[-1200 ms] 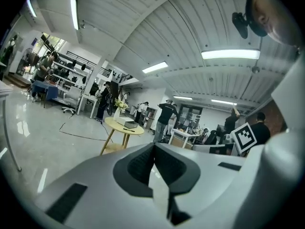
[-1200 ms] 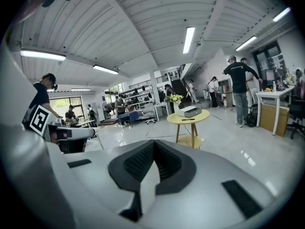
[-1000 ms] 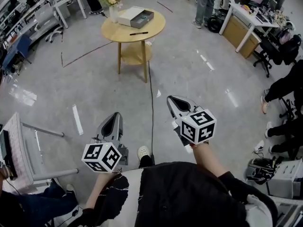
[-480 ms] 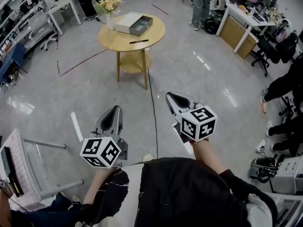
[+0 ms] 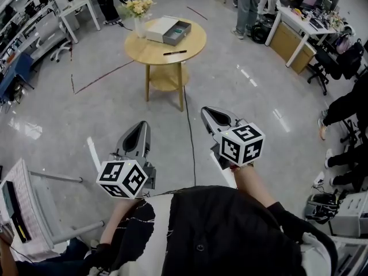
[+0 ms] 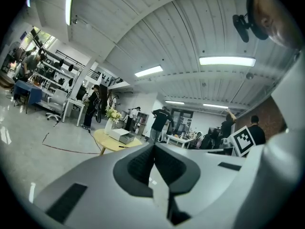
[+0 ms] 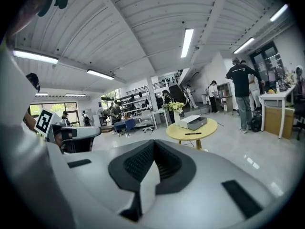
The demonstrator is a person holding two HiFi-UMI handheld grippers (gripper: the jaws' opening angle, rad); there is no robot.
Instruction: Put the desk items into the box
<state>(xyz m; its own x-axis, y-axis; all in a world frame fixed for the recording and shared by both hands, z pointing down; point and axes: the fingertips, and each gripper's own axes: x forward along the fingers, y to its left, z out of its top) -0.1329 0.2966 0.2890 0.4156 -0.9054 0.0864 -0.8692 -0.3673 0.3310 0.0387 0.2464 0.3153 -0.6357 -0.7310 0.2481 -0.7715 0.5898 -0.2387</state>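
Note:
A round wooden table (image 5: 150, 46) stands on the floor well ahead of me. On it lie an open grey box with a white lid (image 5: 168, 30), a black pen (image 5: 175, 53) and a vase of flowers (image 5: 139, 9). My left gripper (image 5: 141, 126) and right gripper (image 5: 208, 113) are held at waist height, both shut and empty, pointing towards the table. The left gripper view shows its jaws (image 6: 153, 147) closed, with the table (image 6: 108, 144) small in the distance. In the right gripper view, the closed jaws (image 7: 153, 145) point at the table (image 7: 205, 129), box (image 7: 193, 122) and pen (image 7: 193, 133).
A black cable (image 5: 187, 117) runs along the floor from the table towards me. A white rack (image 5: 26, 206) stands at my lower left. Desks (image 5: 299, 22), chairs and people fill the back and right side. A person (image 5: 251, 2) stands beyond the table.
The table has come slightly nearer and lower in the head view as I step forward. Both grippers stay shut and keep their places in front of me.

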